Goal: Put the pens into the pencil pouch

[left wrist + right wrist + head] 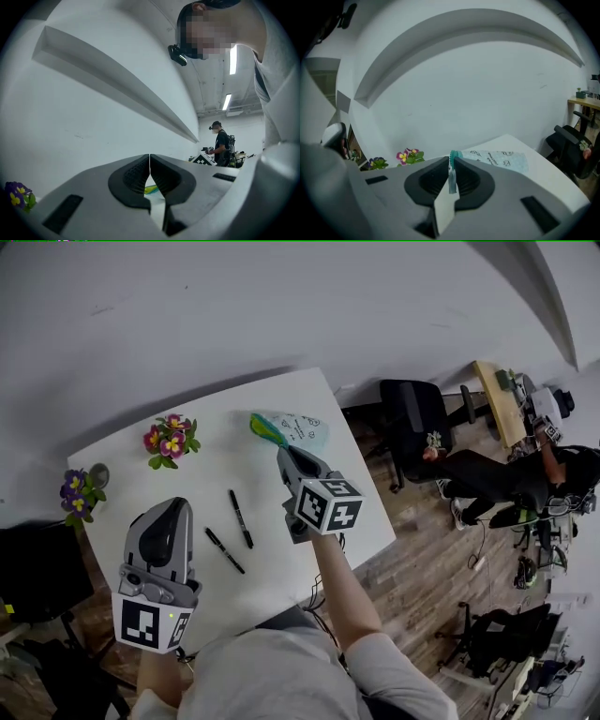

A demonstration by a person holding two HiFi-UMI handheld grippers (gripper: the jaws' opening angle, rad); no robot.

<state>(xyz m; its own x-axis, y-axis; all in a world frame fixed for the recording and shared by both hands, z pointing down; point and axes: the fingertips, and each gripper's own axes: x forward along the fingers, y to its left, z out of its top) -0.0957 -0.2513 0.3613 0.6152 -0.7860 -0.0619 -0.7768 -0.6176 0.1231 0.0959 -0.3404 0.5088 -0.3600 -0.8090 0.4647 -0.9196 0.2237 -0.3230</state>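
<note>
A pale blue printed pencil pouch [298, 429] with a green and teal end lies at the table's far side. My right gripper [285, 454] is raised over the table and shut on the pouch's teal end; in the right gripper view a teal strip [452, 177] sits pinched between the pads, and the rest of the pouch [499, 159] stretches beyond. Two black pens [241, 517] [224, 549] lie loose on the white table [356, 521] between the grippers. My left gripper [172, 507] hovers level at the near left, shut and empty [149, 165].
Two small pots of purple and yellow flowers [170, 439] [80, 491] stand at the table's left side. A grey wall rises right behind the table. To the right, on a wooden floor, are a black office chair [412, 418] and a person [506, 479].
</note>
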